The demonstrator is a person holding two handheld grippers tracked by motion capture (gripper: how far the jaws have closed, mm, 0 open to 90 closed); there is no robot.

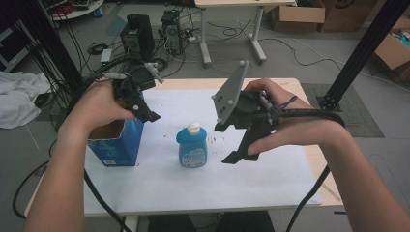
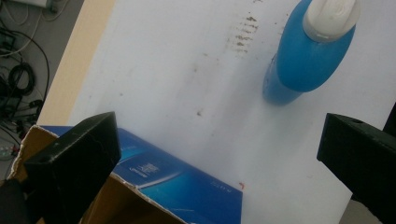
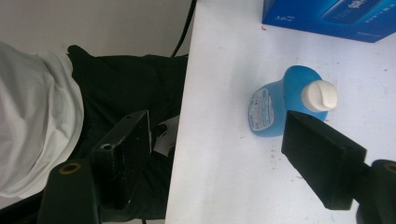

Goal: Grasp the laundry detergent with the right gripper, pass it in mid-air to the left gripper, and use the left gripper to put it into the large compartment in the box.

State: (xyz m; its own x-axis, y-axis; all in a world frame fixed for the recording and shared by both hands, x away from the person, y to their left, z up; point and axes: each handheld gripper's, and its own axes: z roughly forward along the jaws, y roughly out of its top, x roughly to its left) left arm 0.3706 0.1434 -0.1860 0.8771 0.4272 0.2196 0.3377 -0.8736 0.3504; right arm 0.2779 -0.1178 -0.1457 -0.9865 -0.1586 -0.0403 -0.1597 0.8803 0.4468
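While upright between blue box (image 1: 116,142) and right gripper (image 1: 235,145), blue bottle (image 1: 192,146) (both grippers' fingers released, empty).

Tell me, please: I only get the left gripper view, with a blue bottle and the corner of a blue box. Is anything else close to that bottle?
Observer: Yes. In the high view the right gripper hangs just to the right of the bottle, with its jaws open and not touching it.
Operator: Is the box closed?
Observer: No. The blue box stands upright with its top open. The left gripper is by that opening, with its jaws open and nothing between them.
Operator: Does the bottle have a label?
Observer: Yes. The right gripper view shows a label on its side. The print is too small to read.
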